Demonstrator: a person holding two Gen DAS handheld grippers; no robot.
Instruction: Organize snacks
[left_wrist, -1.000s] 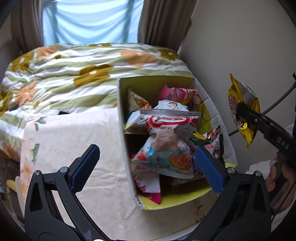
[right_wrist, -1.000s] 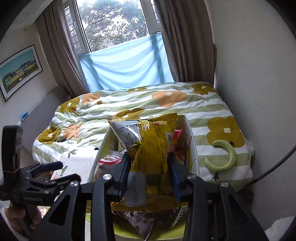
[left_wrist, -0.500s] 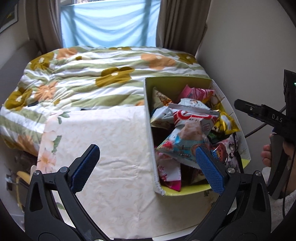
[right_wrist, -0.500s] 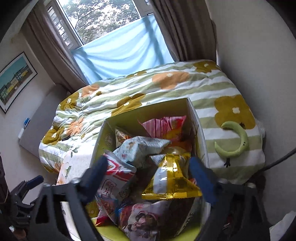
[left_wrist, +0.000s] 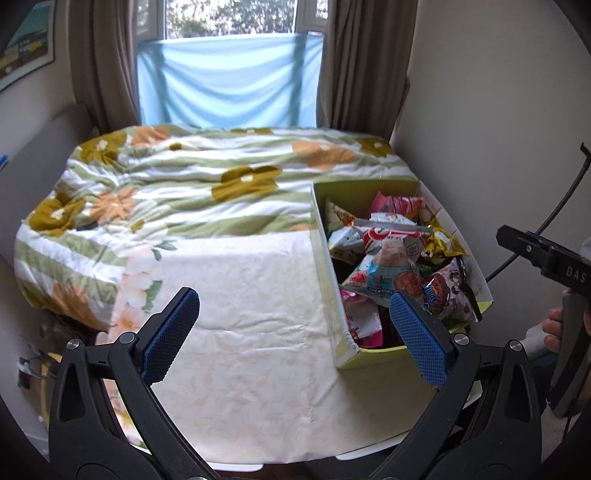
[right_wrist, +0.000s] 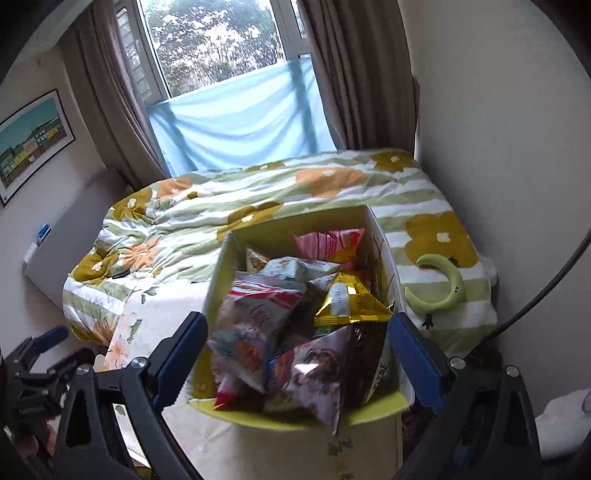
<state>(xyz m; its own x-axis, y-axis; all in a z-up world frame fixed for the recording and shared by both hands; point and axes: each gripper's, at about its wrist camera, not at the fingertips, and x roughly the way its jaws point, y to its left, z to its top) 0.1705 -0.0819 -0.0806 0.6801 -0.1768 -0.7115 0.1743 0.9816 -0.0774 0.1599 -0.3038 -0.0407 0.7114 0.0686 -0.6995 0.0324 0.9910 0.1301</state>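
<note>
From the left wrist view, my left tongs (left_wrist: 295, 328) stand released with nothing between the blue pads, hanging over the bare cloth-covered tabletop (left_wrist: 240, 332). The box (left_wrist: 325, 258) sits at the tabletop's right edge, crammed with snacks (left_wrist: 388, 266). The right tongs show at the far right of this view, held in a hand (left_wrist: 554, 328). I see no snack left on the cloth, so I judge the sorting is nearly done. If more packets are out of frame, I would swing left to look before reaching.

From the right wrist view, my right tongs (right_wrist: 299, 354) are spread wide and empty above the near end of the box. Their jaws have just been opening, and nothing is between them now. The gold packet (right_wrist: 351, 302) lies on top of the pile, toward the right wall. It sits high and tilted, so I reckon it could slide over the rim. To do this well, I would lift clear straight up, not brushing the heap, then nudge the gold packet lower only if it looks unsteady.
</note>
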